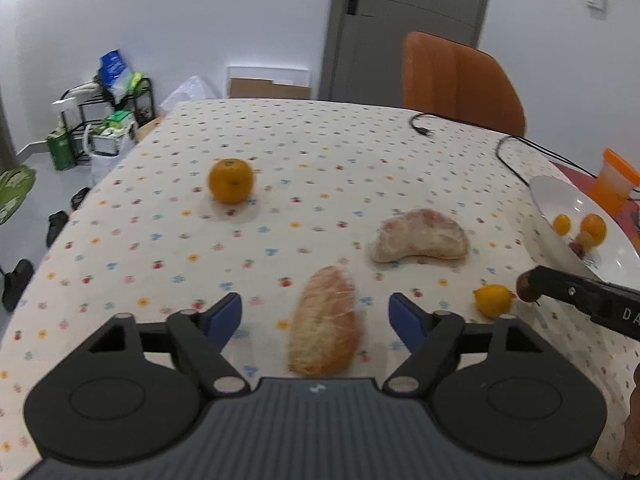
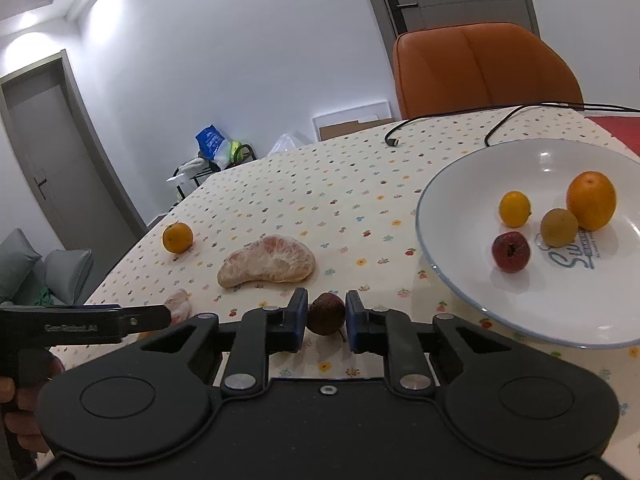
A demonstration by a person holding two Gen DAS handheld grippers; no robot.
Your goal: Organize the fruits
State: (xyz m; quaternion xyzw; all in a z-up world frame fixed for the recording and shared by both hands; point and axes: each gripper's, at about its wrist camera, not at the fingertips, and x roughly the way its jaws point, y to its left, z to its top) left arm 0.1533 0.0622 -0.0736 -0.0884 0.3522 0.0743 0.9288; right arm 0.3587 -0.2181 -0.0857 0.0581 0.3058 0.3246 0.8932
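Right gripper [image 2: 326, 316] has clamped its pads on a small dark red fruit [image 2: 325, 314], low over the tabletop [image 2: 340, 184]. The white plate [image 2: 440, 216] lies just ahead and to its right, so that's the way to carry. Left gripper [image 1: 315, 314] stands apart, astride a pomelo segment [image 1: 326, 322] whose long axis runs straight ahead between the jaws, untouched.

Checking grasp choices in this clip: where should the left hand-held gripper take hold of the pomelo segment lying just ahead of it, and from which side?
Probably across its narrow middle, coming down from above and from the near end. The near pomelo segment lies lengthwise along the left hand-held gripper, between its open blue pads, flat on the table. Its long sides face the pads, so closing across the width fits better than gripping end to end.
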